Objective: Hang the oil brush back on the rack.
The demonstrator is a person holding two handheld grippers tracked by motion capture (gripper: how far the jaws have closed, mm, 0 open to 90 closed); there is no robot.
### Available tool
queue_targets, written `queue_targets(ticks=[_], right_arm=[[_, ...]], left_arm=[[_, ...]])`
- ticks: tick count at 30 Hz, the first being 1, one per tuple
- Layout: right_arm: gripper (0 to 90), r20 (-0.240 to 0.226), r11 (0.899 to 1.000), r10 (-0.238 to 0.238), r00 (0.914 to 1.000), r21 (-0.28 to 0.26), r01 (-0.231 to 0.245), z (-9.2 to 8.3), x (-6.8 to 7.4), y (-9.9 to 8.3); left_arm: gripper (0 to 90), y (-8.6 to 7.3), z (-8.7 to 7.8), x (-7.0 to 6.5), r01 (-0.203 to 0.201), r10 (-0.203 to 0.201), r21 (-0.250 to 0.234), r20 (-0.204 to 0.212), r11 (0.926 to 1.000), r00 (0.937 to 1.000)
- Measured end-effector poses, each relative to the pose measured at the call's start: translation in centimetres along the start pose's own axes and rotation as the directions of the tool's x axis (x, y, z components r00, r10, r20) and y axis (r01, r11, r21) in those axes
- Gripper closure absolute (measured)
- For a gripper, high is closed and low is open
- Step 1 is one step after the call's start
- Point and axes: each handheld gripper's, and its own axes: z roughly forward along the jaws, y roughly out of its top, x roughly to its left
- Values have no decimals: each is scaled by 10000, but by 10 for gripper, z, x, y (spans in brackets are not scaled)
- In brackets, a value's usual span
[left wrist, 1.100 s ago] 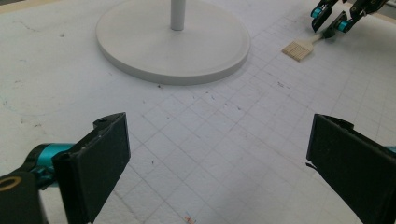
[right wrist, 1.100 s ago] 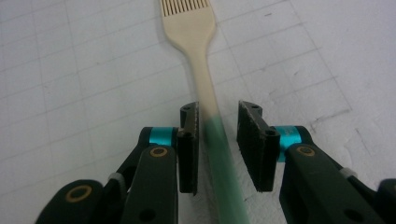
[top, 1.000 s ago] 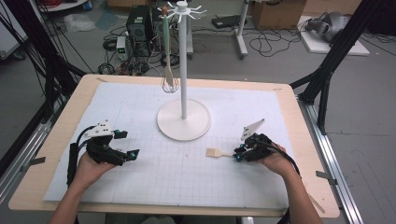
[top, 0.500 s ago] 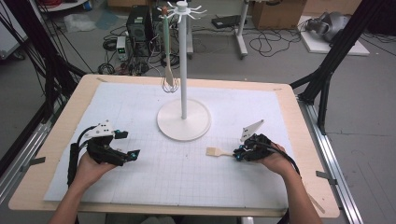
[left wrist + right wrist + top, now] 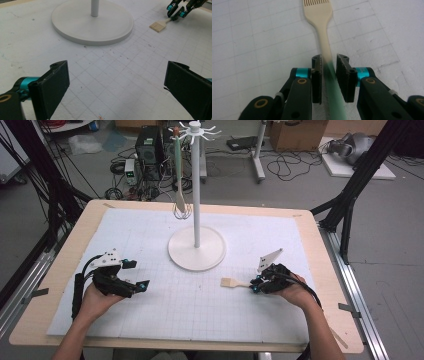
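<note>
right gripper (image 5: 329,75) straddles the handle of a cream-and-green basting brush (image 5: 322,35) lying on the gridded mat (image 5: 200,300), lower right of the high view. jaws have just been opening slightly; a sliver of gap shows on each side, so not clamped. judgement: centre the handle, close squarely, lift level. left gripper (image 5: 117,85) released, holding nothing, lower left. brush handle end is cut off below the jaws; pad contact is hard to confirm. white stand (image 5: 196,251) at centre.
</note>
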Motion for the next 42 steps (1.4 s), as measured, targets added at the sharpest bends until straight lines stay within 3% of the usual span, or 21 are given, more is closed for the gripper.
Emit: queue_targets(ticks=[42], right_arm=[[750, 26, 9993, -329, 9995, 181, 329, -7, -1, -7]], left_arm=[[66, 0, 0, 1, -8, 8, 1, -27, 10000, 10000]])
